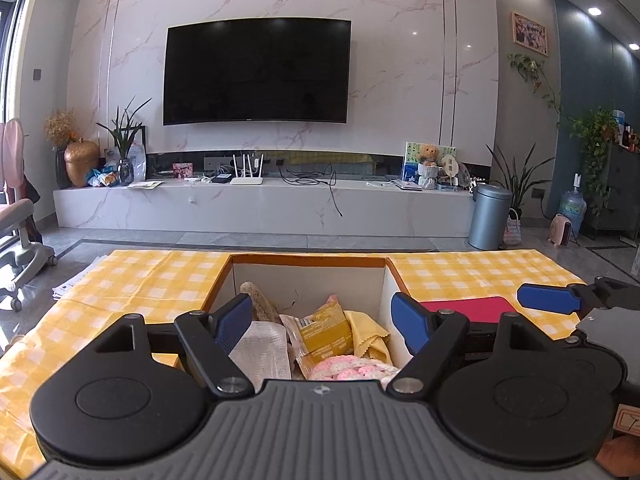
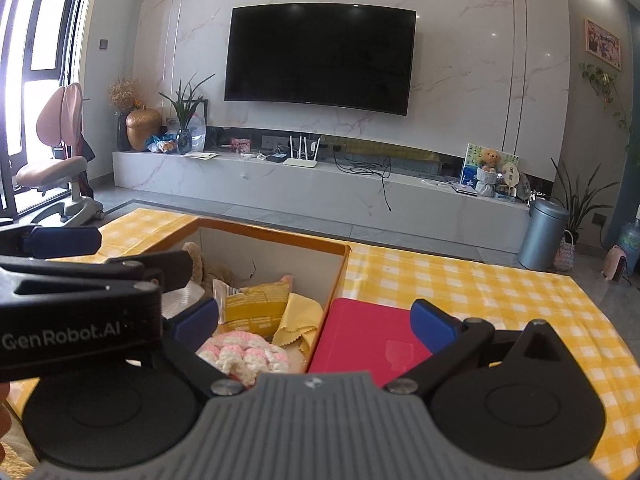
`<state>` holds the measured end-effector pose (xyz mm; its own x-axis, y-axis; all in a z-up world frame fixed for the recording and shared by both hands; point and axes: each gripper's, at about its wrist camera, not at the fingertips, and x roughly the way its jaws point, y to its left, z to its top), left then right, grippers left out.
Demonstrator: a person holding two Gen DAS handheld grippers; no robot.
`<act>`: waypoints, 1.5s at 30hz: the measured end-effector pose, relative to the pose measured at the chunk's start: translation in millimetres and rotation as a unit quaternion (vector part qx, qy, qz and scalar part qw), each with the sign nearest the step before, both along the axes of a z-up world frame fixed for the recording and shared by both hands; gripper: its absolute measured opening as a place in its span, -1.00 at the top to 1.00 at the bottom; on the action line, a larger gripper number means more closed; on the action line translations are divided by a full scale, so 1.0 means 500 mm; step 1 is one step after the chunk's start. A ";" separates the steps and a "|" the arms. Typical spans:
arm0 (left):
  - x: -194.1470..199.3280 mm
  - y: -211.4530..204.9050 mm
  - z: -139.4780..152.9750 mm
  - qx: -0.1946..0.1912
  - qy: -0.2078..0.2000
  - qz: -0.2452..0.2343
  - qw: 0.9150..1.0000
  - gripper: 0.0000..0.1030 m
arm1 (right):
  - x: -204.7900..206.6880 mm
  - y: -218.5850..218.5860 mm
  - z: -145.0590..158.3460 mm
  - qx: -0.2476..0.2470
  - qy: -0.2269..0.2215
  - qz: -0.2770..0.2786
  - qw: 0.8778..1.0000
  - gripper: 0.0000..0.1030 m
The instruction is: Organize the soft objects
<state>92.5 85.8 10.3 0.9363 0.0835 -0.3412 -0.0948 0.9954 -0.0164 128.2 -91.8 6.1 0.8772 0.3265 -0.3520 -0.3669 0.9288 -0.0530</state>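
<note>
Soft objects already fill the box (image 1: 308, 280) right under my tools: nearest me a pink-and-white crocheted piece (image 2: 244, 350), then a white mesh-like cloth (image 1: 262, 346), a yellow snack packet (image 2: 256, 306) leaning against a yellow cleaning cloth (image 2: 300, 324), and a brown plush toy (image 2: 204, 266) tucked in the far left corner. My left gripper (image 1: 320, 320) hangs over the box mouth with its jaws spread wide and nothing between them. My right gripper (image 2: 316, 328) is just beside it, also spread wide and empty, one finger over the box and the other over the red lid (image 2: 360, 340) that lies flat on the yellow checked tablecloth (image 2: 480, 280), touching the box's right wall.

I judge the gathering step is about done, since I see no loose soft item on the cloth in either view. What seems left is closing up. That would call for my right tool to pinch an edge of the lid, lift it level, and set it square on the rim, with the left steadying the box. Anything poking above the rim may need pressing down first.

Beyond the table stand a TV console (image 1: 260, 204) and a wall television (image 1: 256, 72).
</note>
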 end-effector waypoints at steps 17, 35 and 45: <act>0.002 -0.002 -0.002 0.002 0.010 0.008 1.000 -0.84 | 0.000 0.000 -0.009 0.001 0.010 0.003 1.000 -0.94; 0.006 -0.006 -0.009 0.011 0.018 0.012 1.000 -0.84 | 0.003 0.004 -0.015 -0.002 0.023 0.002 1.000 -0.94; 0.007 -0.008 -0.011 0.021 0.022 0.013 0.999 -0.84 | 0.003 0.010 -0.020 -0.008 0.030 0.011 0.999 -0.94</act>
